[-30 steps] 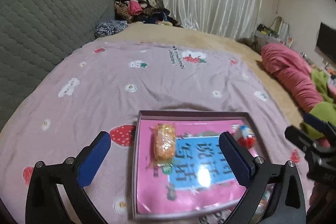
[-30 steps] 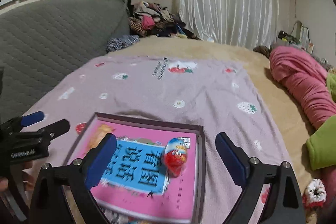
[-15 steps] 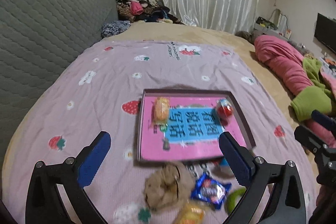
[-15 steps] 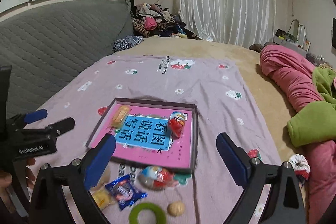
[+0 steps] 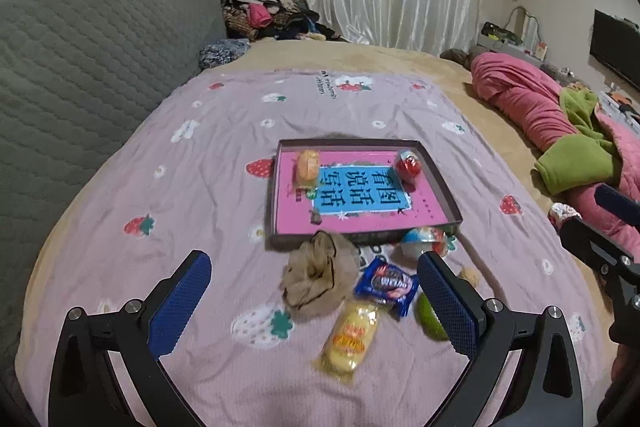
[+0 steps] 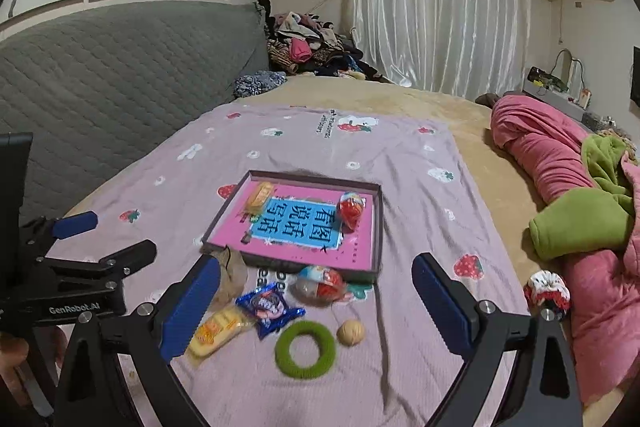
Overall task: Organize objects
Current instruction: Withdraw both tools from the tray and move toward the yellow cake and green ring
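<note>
Tray [image 5: 440, 193] holds two snacks; six items wait loose before it.
My left gripper [image 5: 316, 301] and right gripper [image 6: 316, 301] gape empty; I'd pinch the yellow cake [image 5: 352, 333] across its width.

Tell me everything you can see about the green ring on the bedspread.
The green ring is a fuzzy, bright green loop with an open centre, soft-looking like a fabric hair tie. It lies flat on the pink strawberry-print bedspread, in front of the tray, outside it. A small tan ball sits just off its right side and a blue snack packet near its upper left; whether either touches it is unclear. No gripper holds it.
</note>
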Demonstrator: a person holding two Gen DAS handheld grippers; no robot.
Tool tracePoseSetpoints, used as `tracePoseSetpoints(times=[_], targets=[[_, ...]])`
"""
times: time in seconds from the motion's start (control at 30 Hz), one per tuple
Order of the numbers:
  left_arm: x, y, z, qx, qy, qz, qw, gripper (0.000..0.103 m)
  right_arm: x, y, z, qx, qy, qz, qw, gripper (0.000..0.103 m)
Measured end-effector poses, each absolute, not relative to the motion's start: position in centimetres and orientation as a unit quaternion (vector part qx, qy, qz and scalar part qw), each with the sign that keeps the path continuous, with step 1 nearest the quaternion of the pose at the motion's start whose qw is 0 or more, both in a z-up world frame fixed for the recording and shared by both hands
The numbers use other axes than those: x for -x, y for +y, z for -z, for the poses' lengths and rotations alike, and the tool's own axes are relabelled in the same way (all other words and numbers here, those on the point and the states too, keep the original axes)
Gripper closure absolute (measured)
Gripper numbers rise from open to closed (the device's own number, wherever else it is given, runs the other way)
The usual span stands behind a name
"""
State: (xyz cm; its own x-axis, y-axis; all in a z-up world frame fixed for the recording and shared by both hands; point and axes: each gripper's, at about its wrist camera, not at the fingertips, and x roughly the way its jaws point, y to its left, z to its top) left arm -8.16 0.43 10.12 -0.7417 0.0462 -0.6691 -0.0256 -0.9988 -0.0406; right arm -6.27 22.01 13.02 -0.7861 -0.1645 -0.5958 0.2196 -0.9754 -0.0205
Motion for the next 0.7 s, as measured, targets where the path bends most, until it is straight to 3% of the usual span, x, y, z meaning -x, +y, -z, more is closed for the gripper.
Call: tracePoseSetpoints(times=[0.7], targets=[[4.5,0.5,-5.9,0.408,-0.001,-0.913,0.019,0.000,1.6,21.6,-9.3,-0.345,0.052,0.932,0.095,0.006]])
